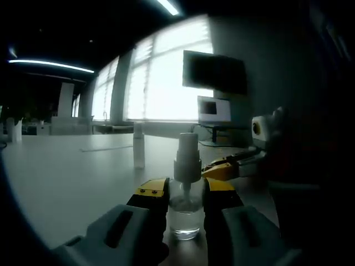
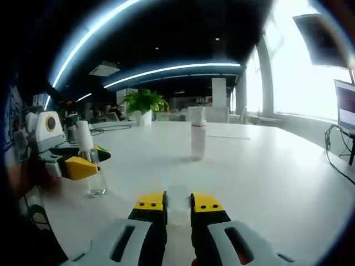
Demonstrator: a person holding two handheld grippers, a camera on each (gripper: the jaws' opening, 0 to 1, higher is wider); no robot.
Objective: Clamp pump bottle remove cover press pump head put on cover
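A clear pump bottle (image 1: 185, 213) with a white pump head (image 1: 187, 155) stands on the white table (image 1: 72, 177). My left gripper (image 1: 185, 194) is shut on its body, one jaw on each side. From the right gripper view the same bottle (image 2: 95, 180) stands at the left in the left gripper (image 2: 83, 165). My right gripper (image 2: 178, 204) is low over the table, its jaws shut on a pale see-through piece that looks like the bottle's cover (image 2: 178, 200). In the left gripper view the right gripper (image 1: 224, 168) sits just right of the pump head.
A second, capped spray bottle (image 1: 138, 146) stands farther back on the table, also visible as the capped bottle (image 2: 198, 138) in the right gripper view. A laptop (image 1: 214, 111) and a monitor (image 1: 215, 72) are at the far side by the windows. A potted plant (image 2: 143, 102) stands at the table's far end.
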